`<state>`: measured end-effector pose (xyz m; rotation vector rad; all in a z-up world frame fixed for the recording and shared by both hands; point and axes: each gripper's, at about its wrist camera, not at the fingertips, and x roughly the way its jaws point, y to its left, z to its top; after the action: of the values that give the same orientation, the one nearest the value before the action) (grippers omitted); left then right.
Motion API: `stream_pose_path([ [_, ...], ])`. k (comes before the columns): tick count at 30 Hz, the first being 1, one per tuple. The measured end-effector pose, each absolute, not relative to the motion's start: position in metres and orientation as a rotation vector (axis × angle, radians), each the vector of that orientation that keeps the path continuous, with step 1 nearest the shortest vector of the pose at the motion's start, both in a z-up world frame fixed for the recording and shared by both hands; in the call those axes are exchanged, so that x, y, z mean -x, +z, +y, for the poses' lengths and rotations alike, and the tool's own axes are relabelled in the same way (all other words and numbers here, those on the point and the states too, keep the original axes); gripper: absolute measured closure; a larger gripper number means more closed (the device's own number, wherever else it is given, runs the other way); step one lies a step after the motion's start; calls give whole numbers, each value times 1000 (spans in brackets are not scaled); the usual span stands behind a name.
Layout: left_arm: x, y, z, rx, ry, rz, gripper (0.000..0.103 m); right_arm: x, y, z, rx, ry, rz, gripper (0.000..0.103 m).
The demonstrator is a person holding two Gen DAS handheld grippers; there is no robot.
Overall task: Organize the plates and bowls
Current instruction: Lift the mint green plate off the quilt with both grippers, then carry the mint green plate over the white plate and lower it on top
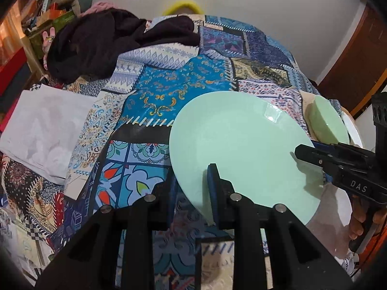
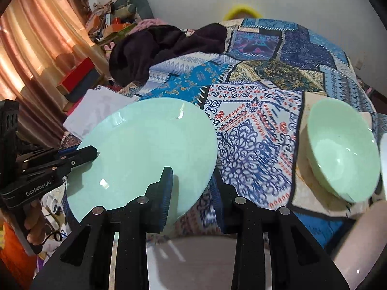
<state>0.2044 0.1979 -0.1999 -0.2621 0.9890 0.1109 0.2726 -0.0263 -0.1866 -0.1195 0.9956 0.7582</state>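
Left gripper [image 1: 192, 181] straddles the near rim of the pale green round glass plate [image 1: 241, 149], held tilted above the patchwork quilt [image 1: 154, 96]; right gripper [image 2: 192, 181] pinches its opposite rim. Pale green bowl [image 2: 343, 154] sits right of plate, nearer the right gripper.

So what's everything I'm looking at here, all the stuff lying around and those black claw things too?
plate: one, mint green, held up over the bedspread
bowl: one, mint green, on the bedspread to the right
bedspread: one, blue patchwork print, under everything
dark cloth: one, blackish, bunched at the far side
white sheet: one, at the left edge
curtain: one, orange-pink, far left
left gripper: one, black, pinching the plate's rim
right gripper: one, black, pinching the opposite rim
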Motion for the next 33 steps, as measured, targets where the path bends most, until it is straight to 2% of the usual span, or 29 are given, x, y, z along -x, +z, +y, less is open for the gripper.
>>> stream_pose_path([
  [10,-175,-167,170,235,85,924,79,-240,-166,-58,108,742,933,74],
  [33,-131,-142,101,186,-7,885,79,-194,-157,-127,42,679,894,74],
])
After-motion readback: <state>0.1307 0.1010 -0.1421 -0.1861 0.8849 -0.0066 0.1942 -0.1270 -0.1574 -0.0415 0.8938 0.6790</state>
